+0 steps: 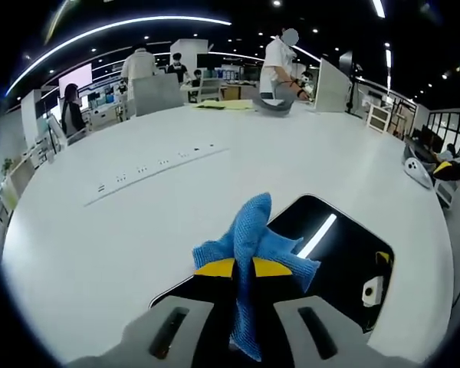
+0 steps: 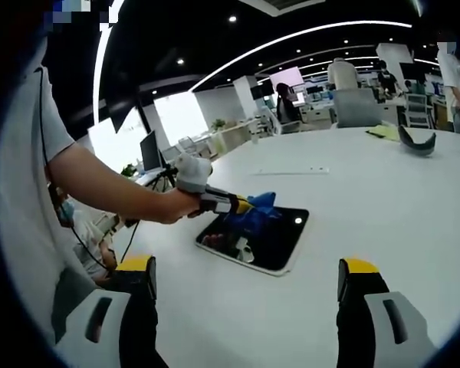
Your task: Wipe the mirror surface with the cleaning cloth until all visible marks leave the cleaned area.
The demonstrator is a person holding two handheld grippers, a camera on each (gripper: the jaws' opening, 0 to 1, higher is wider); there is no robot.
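- Two grippers: the left gripper [image 1: 244, 268] at lower centre of its view is clamped on the cloth [image 1: 253, 244]; the right gripper [image 2: 245, 287] has jaws wide apart, holding nothing.
- Mirror [image 2: 254, 236] lies flat on the table [image 2: 383, 199], mid-frame, cloth bunched over its near end.
- Risk: nothing braces the mirror, so a hard wipe could slide it.

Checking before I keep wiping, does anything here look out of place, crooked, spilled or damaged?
Nothing stands out. The mirror lies flat and whole on the white table, with no spill around it. The blue cloth is bunched in the left gripper, resting on the mirror. The right gripper is open, off to the side.
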